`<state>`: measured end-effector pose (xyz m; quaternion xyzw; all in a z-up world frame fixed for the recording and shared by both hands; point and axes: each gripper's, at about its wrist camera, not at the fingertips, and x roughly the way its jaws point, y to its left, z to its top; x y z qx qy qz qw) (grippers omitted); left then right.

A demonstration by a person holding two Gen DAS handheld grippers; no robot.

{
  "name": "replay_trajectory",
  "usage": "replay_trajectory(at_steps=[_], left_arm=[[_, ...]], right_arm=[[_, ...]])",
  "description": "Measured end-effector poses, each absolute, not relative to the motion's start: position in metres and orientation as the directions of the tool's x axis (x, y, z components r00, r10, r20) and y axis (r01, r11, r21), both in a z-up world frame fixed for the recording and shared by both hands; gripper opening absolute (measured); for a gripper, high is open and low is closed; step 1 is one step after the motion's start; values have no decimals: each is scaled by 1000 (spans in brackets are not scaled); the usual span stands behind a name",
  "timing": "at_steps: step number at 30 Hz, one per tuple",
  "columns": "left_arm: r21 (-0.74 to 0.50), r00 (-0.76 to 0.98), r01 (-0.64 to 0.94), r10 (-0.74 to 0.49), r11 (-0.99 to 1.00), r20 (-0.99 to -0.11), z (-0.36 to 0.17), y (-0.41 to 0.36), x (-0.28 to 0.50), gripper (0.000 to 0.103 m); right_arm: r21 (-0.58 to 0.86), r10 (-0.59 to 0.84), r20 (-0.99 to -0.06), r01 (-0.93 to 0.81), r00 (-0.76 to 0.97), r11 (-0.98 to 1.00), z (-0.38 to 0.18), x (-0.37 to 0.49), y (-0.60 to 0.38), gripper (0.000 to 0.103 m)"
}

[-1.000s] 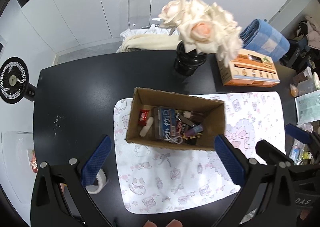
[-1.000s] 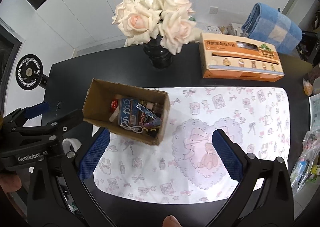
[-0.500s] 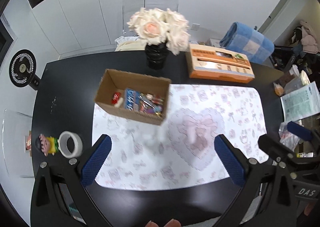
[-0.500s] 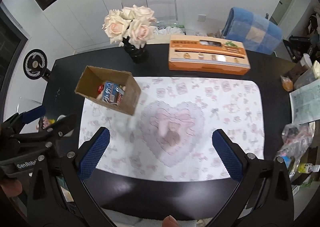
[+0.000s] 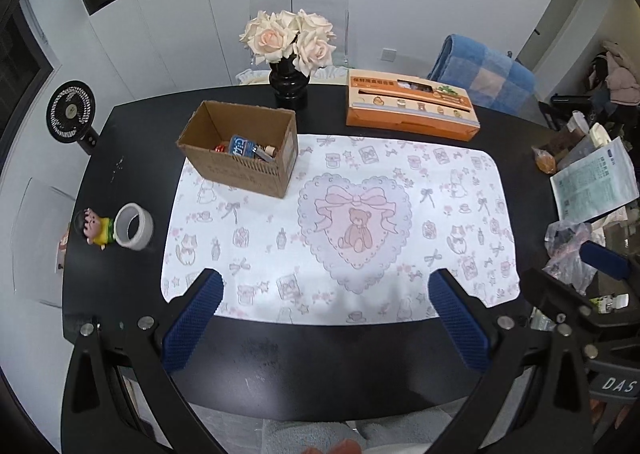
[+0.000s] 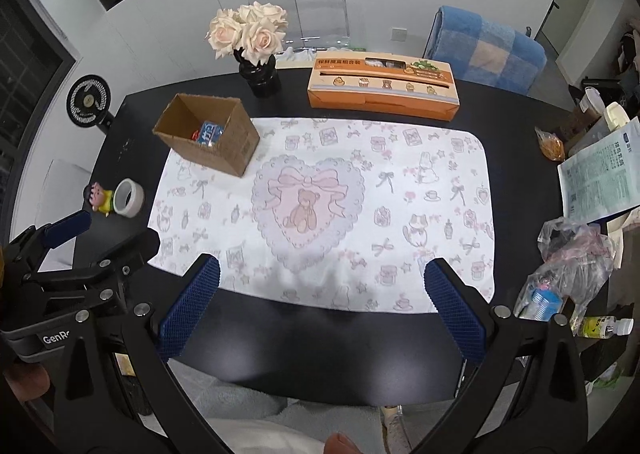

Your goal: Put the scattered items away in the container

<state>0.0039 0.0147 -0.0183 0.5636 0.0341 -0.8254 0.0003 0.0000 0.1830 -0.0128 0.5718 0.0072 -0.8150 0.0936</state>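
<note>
An open cardboard box [image 5: 240,170] [image 6: 208,142] stands on the far left corner of a patterned white mat [image 5: 340,222] [image 6: 320,206]. Several small items lie inside it, among them a blue packet [image 5: 240,146] [image 6: 210,133]. My left gripper [image 5: 324,318] hangs open over the table's near edge with nothing between its blue pads. My right gripper [image 6: 320,306] is open too, empty, at the near edge of the mat. Both are well back from the box. The left gripper also shows at the left of the right wrist view [image 6: 72,254].
A tape roll [image 5: 133,226] and a small figurine [image 5: 94,225] sit on the black table [image 5: 132,142] left of the mat. A vase of roses [image 5: 288,54], an orange carton [image 5: 412,104], papers [image 5: 592,182] and plastic bags [image 6: 568,266] line the back and right.
Both grippers have pulled back and up from the box toward the table's near edge. The box now looks small and far. The tape roll and figurine have come into view.
</note>
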Motion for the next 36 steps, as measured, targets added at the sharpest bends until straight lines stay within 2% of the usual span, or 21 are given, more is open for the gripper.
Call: replay_trajectory(at_steps=[13, 36], left_arm=[[7, -388, 6, -9, -1000, -921, 1, 26, 65, 103], [-9, -407, -19, 15, -1000, -913, 10, 12, 48, 102]], right_arm=[[118, -172, -925, 174, -339, -978, 0, 63, 197, 103], [134, -189, -909, 169, -372, -976, 14, 58, 177, 103]])
